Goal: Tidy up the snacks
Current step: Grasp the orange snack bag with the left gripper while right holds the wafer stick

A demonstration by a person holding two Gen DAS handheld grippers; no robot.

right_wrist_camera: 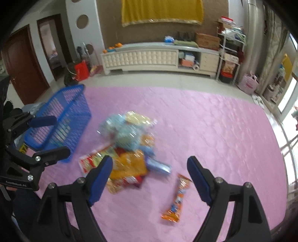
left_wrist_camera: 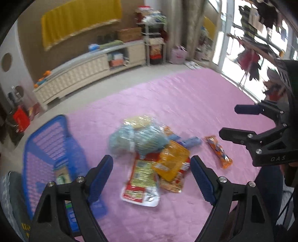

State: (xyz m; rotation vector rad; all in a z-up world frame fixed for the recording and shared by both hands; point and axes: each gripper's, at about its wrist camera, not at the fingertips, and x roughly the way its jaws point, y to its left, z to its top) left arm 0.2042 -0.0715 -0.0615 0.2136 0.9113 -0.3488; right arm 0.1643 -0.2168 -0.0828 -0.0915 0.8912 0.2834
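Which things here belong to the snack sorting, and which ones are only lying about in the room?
Belong to the job:
- blue basket
- pile of snack packets
- orange snack bar

Just lying about:
- cream cabinet
- yellow cloth
- pink bag
- red box

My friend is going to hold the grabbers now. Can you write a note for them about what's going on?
Left gripper: open, holding nothing, over the near edge of the snack pile.
Right gripper: open, holding nothing, between the pile and the orange stick pack.
Things: the snacks lie heaped on the pink mat; the orange stick pack lies alone to the pile's right. The blue basket stands left of the pile.
Done: at least one packet seems to be in the basket already.
Left: everything else still goes in.
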